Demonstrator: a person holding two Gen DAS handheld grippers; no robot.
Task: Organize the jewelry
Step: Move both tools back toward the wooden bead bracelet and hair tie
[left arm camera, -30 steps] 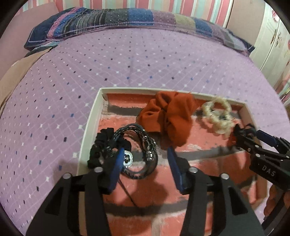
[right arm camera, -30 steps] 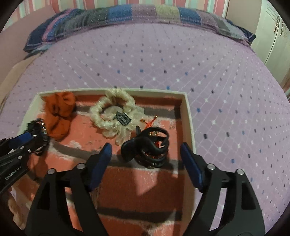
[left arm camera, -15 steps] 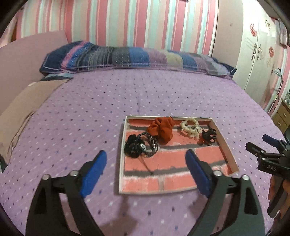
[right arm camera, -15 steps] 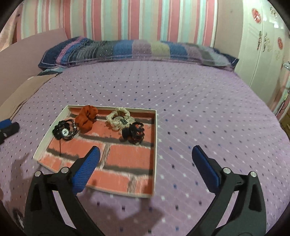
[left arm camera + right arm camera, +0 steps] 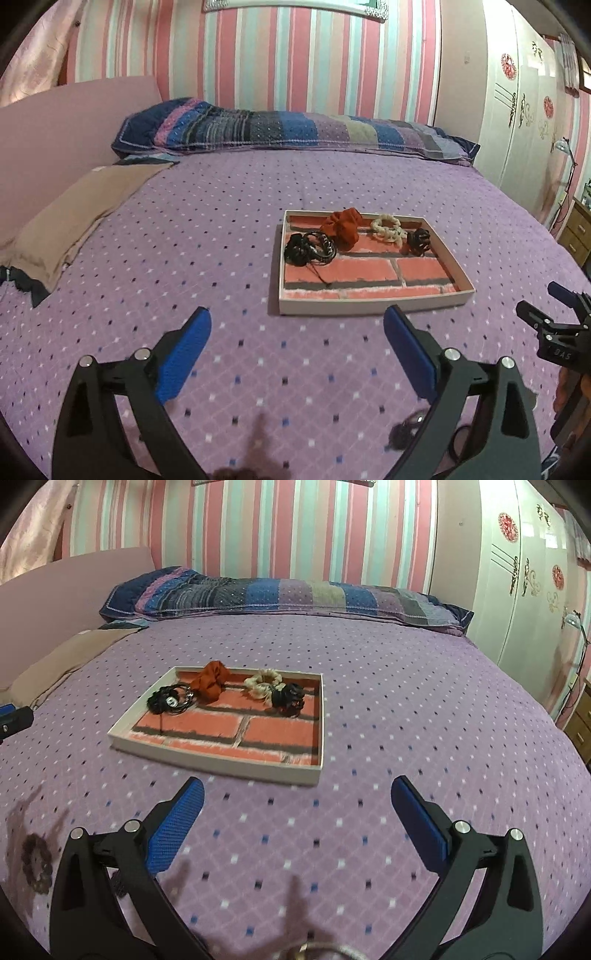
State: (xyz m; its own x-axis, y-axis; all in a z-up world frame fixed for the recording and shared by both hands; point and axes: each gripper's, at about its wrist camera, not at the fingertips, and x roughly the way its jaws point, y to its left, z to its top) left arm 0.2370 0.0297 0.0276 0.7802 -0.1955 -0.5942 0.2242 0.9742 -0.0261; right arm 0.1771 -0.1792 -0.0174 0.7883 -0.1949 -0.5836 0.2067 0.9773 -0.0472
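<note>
Both the left gripper (image 5: 297, 328) and right gripper (image 5: 297, 799) hover wide open and empty above the purple bedspread (image 5: 207, 236), short of the tray (image 5: 369, 304) holding scrunchies

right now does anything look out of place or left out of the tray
Yes. A dark brownish scrunchie lies on the purple dotted bedspread, outside the shallow white brick-lined tray that holds the rust scrunchie, cream scrunchie and black claw clip.
</note>
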